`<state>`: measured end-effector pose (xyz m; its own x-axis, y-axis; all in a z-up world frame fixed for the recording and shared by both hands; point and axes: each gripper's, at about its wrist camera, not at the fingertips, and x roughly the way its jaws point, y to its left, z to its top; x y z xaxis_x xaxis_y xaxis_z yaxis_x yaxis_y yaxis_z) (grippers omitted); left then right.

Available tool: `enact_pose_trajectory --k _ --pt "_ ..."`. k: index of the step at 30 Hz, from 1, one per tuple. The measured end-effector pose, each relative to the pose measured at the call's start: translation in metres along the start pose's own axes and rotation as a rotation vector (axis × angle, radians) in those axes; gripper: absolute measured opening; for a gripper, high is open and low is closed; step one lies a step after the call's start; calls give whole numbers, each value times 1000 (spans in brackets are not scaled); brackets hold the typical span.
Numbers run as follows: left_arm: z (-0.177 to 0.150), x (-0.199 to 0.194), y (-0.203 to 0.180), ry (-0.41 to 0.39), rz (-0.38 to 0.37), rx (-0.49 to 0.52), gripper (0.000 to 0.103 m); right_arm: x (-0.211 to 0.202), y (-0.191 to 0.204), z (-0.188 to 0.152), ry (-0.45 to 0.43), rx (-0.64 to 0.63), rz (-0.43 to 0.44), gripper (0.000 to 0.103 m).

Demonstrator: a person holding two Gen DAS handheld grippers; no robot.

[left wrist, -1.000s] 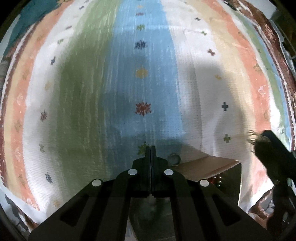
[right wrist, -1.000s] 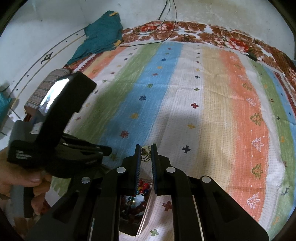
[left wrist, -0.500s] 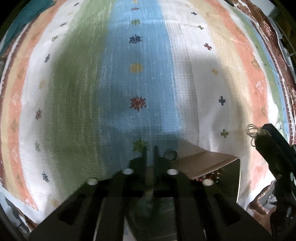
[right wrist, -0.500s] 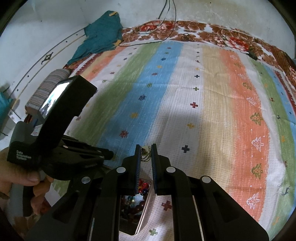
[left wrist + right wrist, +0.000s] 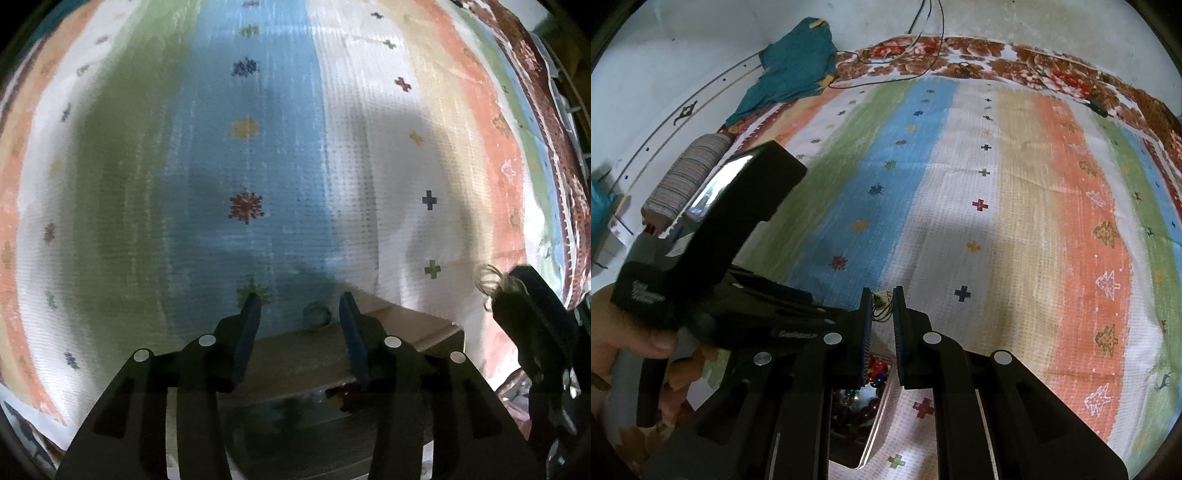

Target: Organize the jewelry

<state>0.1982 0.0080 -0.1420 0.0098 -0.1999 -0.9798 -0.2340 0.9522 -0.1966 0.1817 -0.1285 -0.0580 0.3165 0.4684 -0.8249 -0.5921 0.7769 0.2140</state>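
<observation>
My left gripper (image 5: 299, 306) is open over the far edge of a brown jewelry box (image 5: 413, 325). A small ring (image 5: 316, 314) lies on the cloth between its fingertips. My right gripper (image 5: 882, 301) is shut on a small piece of thin wire jewelry (image 5: 881, 304), held above the box (image 5: 871, 439). Red and dark beads (image 5: 873, 373) lie inside the box. The right gripper also shows at the right edge of the left wrist view (image 5: 498, 291), with the wire piece at its tip. The left gripper body (image 5: 713, 266) fills the left of the right wrist view.
A striped cloth (image 5: 979, 184) covers the whole surface. A teal garment (image 5: 790, 70) and black cables (image 5: 923, 44) lie at the far edge. A striped roll (image 5: 687, 173) sits at the left by the wall.
My left gripper has opened from shut, and its view has shifted slightly forward. My right gripper still holds the wire piece in the same place.
</observation>
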Motion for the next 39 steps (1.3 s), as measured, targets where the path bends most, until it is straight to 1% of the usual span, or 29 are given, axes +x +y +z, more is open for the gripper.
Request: enact_pose_trajectory --k 2,4,6,11,15,19,23,25,26,27,28,30,39 --pt "6 7 0 45 -54 -24 48 0 -3 0 0 8 -1 12" --pt "5 12 4 72 -89 -48 51 0 -5 1 0 12 0 12" --pt "3 17 5 95 -98 -65 52 0 -7 1 0 14 3 12" --pt "7 32 -13 137 -82 -90 54 2 -11 2 6 18 12 12" --pt "8 42 -11 162 -60 -113 53 4 -16 3 10 25 15 12" --pt "11 48 -11 164 -42 -128 52 5 -21 5 11 31 20 12" --pt "12 53 -13 165 5 -141 44 4 -24 6 7 38 29 12" --pt "13 56 -15 167 18 -145 44 3 -25 6 4 43 34 12" --pt "13 56 -15 168 23 -146 39 2 -26 7 2 45 36 12" --pt "14 57 -14 172 62 -153 24 1 -26 7 0 46 38 12" --pt "14 58 -14 174 83 -157 20 0 -27 7 -2 47 39 12" --pt "14 59 -13 178 89 -157 18 -1 -28 7 -6 53 42 12" --pt "20 62 -16 186 101 -150 18 -4 -31 9 -17 60 50 12"
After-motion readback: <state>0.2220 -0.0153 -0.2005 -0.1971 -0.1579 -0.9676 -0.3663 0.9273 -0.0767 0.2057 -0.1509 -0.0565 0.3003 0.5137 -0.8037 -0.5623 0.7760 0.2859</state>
